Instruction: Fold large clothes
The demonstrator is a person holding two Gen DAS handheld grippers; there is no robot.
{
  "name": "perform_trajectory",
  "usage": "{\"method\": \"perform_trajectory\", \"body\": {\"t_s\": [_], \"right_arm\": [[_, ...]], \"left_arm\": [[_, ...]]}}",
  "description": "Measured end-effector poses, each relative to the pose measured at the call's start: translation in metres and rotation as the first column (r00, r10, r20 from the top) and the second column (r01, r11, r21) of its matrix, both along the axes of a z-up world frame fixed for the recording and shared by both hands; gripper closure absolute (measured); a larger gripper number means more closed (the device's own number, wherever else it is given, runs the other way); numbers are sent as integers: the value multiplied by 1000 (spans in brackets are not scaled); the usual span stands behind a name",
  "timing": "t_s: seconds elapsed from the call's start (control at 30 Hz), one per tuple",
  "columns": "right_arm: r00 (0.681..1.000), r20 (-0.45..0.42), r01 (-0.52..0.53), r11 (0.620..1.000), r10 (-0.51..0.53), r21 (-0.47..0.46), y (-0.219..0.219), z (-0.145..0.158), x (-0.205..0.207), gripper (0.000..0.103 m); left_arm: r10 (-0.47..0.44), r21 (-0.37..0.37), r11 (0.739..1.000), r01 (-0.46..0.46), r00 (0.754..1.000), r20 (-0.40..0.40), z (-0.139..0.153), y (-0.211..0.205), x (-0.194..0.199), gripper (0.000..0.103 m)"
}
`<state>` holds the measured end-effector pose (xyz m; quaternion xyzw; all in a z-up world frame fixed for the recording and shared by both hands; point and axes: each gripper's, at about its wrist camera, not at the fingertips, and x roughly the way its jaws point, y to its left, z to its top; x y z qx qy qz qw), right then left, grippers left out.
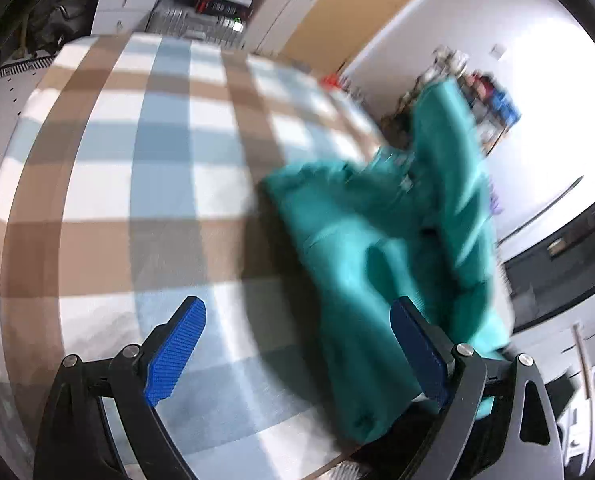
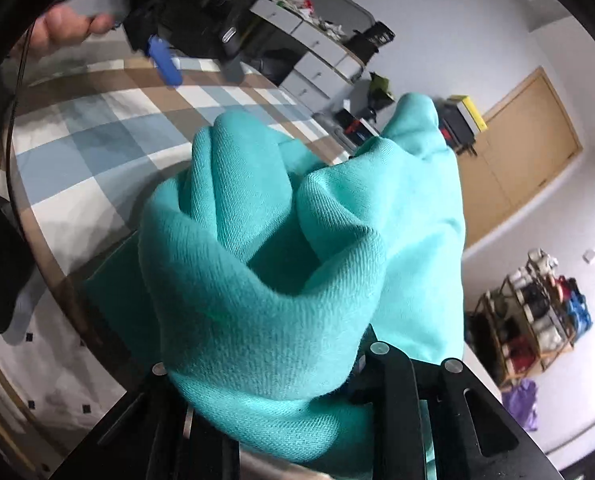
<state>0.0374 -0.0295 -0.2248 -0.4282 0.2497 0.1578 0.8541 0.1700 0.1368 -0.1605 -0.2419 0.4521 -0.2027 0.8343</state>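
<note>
A teal garment (image 1: 361, 240) lies bunched on the right part of a blue, brown and white checked cover (image 1: 137, 168), and one part of it rises in a peak at the far right. My left gripper (image 1: 297, 308) is open above the cover, its right pad over the garment's edge and nothing pinched. In the right wrist view the teal garment (image 2: 281, 240) is heaped over my right gripper (image 2: 273, 344) and hides its pads; the cloth stands up from between the jaws. The left gripper's blue pad (image 2: 164, 61) and a hand (image 2: 65, 28) show at the top left there.
White drawer units (image 1: 129, 0) and stacked boxes stand beyond the cover's far edge. A wooden door (image 2: 529, 140), a loaded shoe rack (image 2: 537, 312) and a purple bag (image 2: 521, 400) line the wall to the right.
</note>
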Motion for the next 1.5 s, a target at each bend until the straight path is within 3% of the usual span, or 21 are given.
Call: {"method": "perform_trajectory", "body": {"t_s": [0.1,0.2,0.3,0.4,0.47,0.5,0.53,0.6,0.63,0.73,0.8,0.93,1.03,1.1,1.17,1.23,1.27,1.3,1.33,1.4,1.5], "right_arm": [[999,-29,18,999,-16,50,2,3,-2,70],[995,-80,74,983,-61,167,-6,11,2,67],[988,-135,115,950,-78,290,-22,20,4,67],[986,-160,104,931,-50,349,-29,29,4,67],[982,-183,105,919,-37,379,-34,31,4,66],[981,-190,106,917,-33,385,-36,31,5,66],[981,-194,105,915,-30,390,-37,32,6,66],[975,-221,104,898,-8,428,-43,35,8,63],[972,-237,109,885,1,452,-46,37,9,62],[954,-297,117,852,47,510,-53,42,7,54],[936,-335,99,830,111,549,-60,48,5,34],[876,-400,88,727,268,681,-94,66,-5,18],[806,-462,204,558,371,804,-139,83,2,15],[804,-468,275,469,366,840,-165,99,14,15],[814,-471,313,425,341,849,-183,109,29,15],[814,-519,370,457,261,809,-190,112,51,15],[789,-571,418,482,227,770,-189,106,62,16],[740,-639,485,492,211,723,-186,95,77,21],[719,-660,500,497,218,709,-180,90,85,24],[688,-701,510,561,190,652,-164,78,93,30],[625,-755,538,591,198,601,-146,58,94,41]], "left_arm": [[-17,-113,993,28,995,94,30,-11,-5,11],[-99,-175,978,114,991,88,51,-38,15,11],[-218,-118,969,216,976,-3,60,-82,52,11],[-242,-17,970,242,963,-119,53,-117,81,11],[-214,92,967,236,956,-203,45,-135,93,13],[-219,106,964,244,954,-206,45,-137,93,23],[-234,111,960,258,952,-196,49,-139,92,53],[-262,92,954,285,943,-204,54,-140,89,78],[-261,105,952,288,942,-211,57,-140,87,85],[-277,194,929,316,939,-203,60,-143,83,86],[-280,222,919,325,937,-211,59,-142,82,86],[-281,221,918,330,933,-224,61,-135,96,87],[-298,272,895,353,928,-226,70,-143,98,88],[-314,300,878,373,922,-226,76,-146,93,88],[-323,331,862,383,920,-224,75,-154,98,88],[-333,354,846,398,914,-232,73,-153,95,88],[-338,355,844,402,913,-231,72,-149,92,88],[-338,347,847,403,912,-232,72,-145,91,88],[-341,336,850,405,911,-233,71,-141,90,88],[-348,310,858,409,908,-235,65,-130,86,88],[-331,251,885,393,908,-255,45,-110,82,88]]}}
